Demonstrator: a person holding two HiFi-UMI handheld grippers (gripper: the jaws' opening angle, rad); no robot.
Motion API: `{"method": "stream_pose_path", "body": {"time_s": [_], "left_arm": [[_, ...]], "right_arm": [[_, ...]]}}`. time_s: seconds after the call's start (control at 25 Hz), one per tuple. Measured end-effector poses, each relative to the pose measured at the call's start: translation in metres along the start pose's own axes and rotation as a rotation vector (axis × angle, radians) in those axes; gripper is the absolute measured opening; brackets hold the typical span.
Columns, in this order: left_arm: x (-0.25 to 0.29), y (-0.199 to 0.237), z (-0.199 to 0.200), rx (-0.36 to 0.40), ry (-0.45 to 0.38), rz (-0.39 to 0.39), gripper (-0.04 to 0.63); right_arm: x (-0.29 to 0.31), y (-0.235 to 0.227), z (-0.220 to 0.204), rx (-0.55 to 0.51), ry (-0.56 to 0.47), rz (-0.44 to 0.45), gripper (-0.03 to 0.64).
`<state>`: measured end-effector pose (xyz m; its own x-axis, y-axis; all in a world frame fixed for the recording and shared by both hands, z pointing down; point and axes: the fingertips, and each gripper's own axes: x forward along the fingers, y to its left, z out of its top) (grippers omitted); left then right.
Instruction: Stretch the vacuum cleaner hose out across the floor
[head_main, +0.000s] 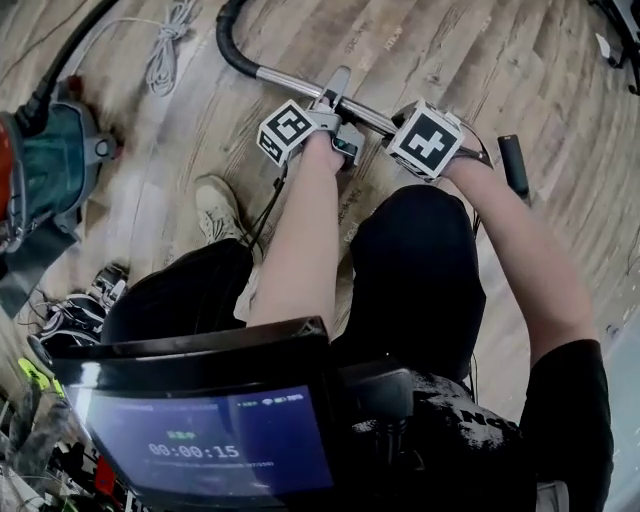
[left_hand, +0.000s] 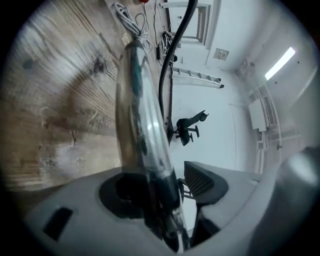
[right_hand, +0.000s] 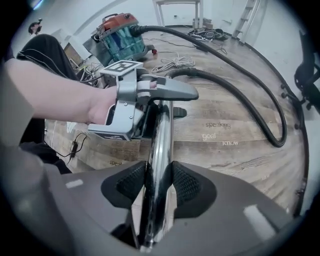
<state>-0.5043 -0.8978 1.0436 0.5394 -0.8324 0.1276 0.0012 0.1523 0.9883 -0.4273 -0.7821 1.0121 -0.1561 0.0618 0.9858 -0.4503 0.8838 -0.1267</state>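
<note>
Pale wooden floor (head_main: 420, 60) fills the room, and a teal vacuum cleaner (right_hand: 119, 37) stands at its far side. From the vacuum cleaner the black hose (right_hand: 278, 141) swings out in a wide loop over the boards and curls back to a chrome tube (right_hand: 161, 145), well away from the vacuum cleaner. The right tool (right_hand: 159, 182) is clenched on that tube, both pads pressed against it. The left tool (left_hand: 162, 187), on the side nearer the vacuum cleaner, is released, its jaws wide with the tube passing loosely between them.
</note>
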Motion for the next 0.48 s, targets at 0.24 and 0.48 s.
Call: {"method": "stream_pose_path", "body": {"time_s": [0.24,0.48], "left_arm": [[0.009,-0.015,-0.003,-0.072,-0.035,-0.042,0.092],[0.015,-0.037,-0.003,0.113,-0.016,0.0,0.091]], "right_arm": [[-0.003,0.0,-0.004,0.002,-0.076,-0.015,0.177],[0.005,-0.01,-0.008,-0.011,-0.086,-0.068,0.193]]}}
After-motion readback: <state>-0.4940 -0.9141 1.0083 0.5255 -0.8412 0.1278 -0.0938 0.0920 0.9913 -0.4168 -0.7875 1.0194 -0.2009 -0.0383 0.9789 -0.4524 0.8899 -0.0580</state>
